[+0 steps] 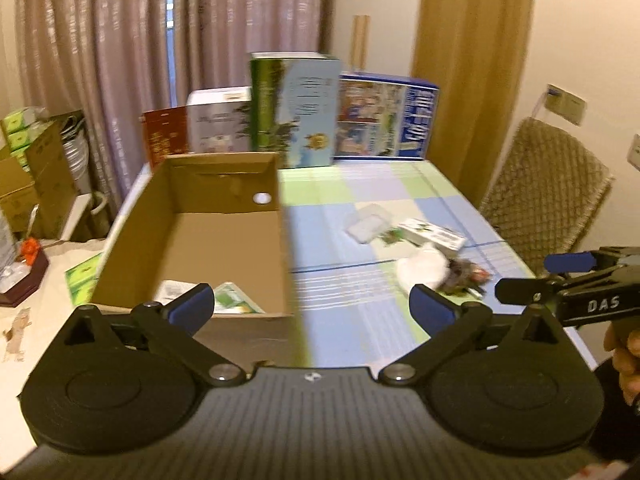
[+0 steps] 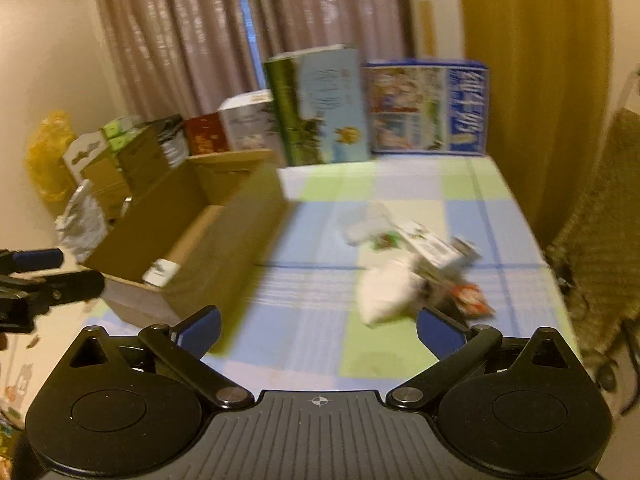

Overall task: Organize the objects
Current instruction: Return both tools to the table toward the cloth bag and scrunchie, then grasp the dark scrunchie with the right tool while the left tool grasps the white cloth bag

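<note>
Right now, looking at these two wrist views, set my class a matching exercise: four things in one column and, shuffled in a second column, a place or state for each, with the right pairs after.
Things
1. cardboard box
2. blue carton
3. white bag
4. left gripper

Places or states
A. standing upright at the table's far edge
B. open, holding nothing
C. open-topped, on the table's left side
D. lying in the pile of small items on the checked tablecloth

Pairs: 1-C, 2-A, 3-D, 4-B
</note>
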Demonstrator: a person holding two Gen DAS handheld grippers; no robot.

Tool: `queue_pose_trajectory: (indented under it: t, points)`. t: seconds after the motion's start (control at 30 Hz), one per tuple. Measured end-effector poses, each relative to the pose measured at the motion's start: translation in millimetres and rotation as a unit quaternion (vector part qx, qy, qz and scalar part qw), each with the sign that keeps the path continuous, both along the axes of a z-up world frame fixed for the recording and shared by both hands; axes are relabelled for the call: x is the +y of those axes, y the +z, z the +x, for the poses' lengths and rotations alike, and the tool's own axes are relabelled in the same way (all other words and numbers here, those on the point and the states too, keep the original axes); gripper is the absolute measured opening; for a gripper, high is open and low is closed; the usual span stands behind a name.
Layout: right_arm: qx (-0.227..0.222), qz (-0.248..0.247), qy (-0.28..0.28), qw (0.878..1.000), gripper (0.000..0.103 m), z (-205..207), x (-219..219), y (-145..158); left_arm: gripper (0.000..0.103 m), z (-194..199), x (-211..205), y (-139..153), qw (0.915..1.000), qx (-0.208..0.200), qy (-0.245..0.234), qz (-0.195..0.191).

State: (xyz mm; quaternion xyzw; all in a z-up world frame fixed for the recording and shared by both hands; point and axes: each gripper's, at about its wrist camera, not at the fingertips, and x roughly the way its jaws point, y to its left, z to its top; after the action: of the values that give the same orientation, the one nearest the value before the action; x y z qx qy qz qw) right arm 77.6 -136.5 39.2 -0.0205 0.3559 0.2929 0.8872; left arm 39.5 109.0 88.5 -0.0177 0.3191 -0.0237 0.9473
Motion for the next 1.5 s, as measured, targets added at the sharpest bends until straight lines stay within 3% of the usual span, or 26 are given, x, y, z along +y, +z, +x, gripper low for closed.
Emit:
queue_pose_trajectory:
  t: [0.4,0.83,1.2,1.5]
  points:
    - [0.014,-0.005,-0.097,0.995,0.101,9.1,-90.5,-26.6,0.102,27.1,-80.0,-33.9,0.9976,0.024,-0.065,0.000]
    - [0.027,-0.003,-0.104,0.994,0.099,48.9,-97.5,-57.5,0.102,89.2,-109.9,-84.5,0.9950,0.060,-0.078,0.018]
    - [0.039,-0.016,-0.066,0.997,0.061,99.5,-66.8,-93.0,0.102,141.2,-117.1,-128.9,0.9925,0.075,-0.086,0.044]
    - [0.050,-0.015,-0.043,0.998,0.048,146.1,-39.2,-114.6,0.101,175.9,-116.9,-160.1,0.9902,0.084,-0.097,0.054]
